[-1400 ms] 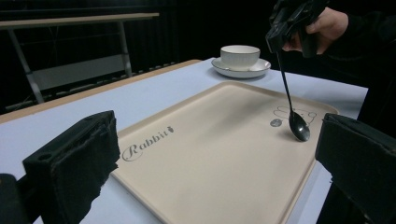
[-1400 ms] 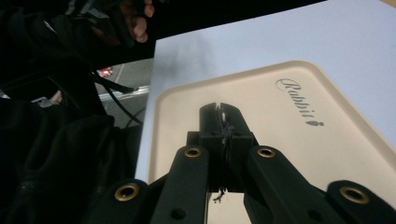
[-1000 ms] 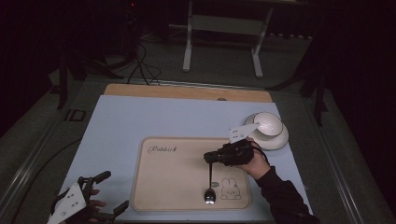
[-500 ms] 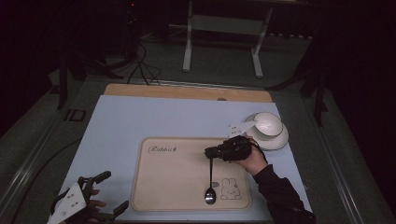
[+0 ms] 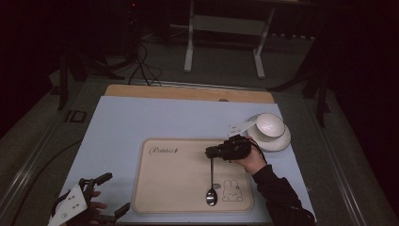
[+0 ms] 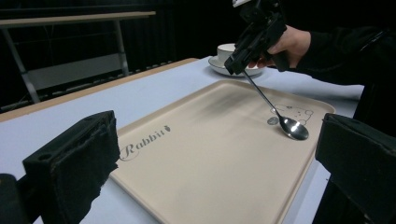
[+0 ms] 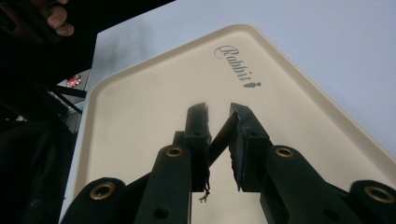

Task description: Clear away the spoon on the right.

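Observation:
A metal spoon (image 5: 211,197) rests its bowl on the beige tray (image 5: 179,179) beside the rabbit drawing, and its handle slants up into my right gripper (image 5: 209,152). In the right gripper view the handle (image 7: 224,133) lies slantwise between the jaws of my right gripper (image 7: 218,109) and touches both. Those jaws have just been opening a little and a narrow gap shows between them. From the left gripper view the spoon (image 6: 293,127) hangs by its handle from the right gripper (image 6: 238,63). My left gripper (image 5: 115,192) stands open at the table's near left corner, holding nothing.
A white cup (image 5: 269,125) on a saucer (image 5: 282,141) stands just right of the tray, close behind the right hand. The tray lies on a pale blue tabletop (image 5: 122,127) with a wooden strip along its far edge. Table legs and cables sit beyond.
My right gripper has sunk slightly toward the tray with the spoon's handle in it. The spoon's bowl stays at the same spot. The left gripper has not moved.

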The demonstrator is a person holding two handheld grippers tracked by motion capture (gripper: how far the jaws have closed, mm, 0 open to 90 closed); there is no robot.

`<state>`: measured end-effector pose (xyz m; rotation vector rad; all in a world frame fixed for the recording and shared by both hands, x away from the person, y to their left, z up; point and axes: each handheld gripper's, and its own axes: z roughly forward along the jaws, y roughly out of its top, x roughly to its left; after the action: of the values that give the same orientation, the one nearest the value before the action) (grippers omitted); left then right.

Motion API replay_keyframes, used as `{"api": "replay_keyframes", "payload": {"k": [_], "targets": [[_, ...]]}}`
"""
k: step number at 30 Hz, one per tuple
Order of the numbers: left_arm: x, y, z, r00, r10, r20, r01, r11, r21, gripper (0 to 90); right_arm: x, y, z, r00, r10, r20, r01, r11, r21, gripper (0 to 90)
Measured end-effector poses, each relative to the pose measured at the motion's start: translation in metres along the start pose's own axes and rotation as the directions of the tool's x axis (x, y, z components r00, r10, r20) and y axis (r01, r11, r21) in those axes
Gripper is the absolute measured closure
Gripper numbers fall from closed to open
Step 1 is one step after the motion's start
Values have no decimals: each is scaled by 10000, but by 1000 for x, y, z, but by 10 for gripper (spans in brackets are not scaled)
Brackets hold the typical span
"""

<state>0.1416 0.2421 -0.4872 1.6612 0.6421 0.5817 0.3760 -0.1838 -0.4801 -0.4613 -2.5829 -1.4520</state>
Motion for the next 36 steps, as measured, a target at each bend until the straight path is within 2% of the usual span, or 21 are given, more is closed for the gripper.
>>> {"api": "replay_keyframes", "payload": {"k": [13,31,36], "targets": [[-1,0,0,10000,61,72,-61,10000,12,0,-14,-9,7,9982,431,418,-438,9989,150,747],[-1,0,0,9999,64,96,-64,10000,18,0,-31,-18,15,9931,926,722,-931,9956,47,689],[-1,0,0,9999,60,94,-60,10000,23,0,-34,-19,19,9913,1052,790,-1068,9941,164,683]]}}
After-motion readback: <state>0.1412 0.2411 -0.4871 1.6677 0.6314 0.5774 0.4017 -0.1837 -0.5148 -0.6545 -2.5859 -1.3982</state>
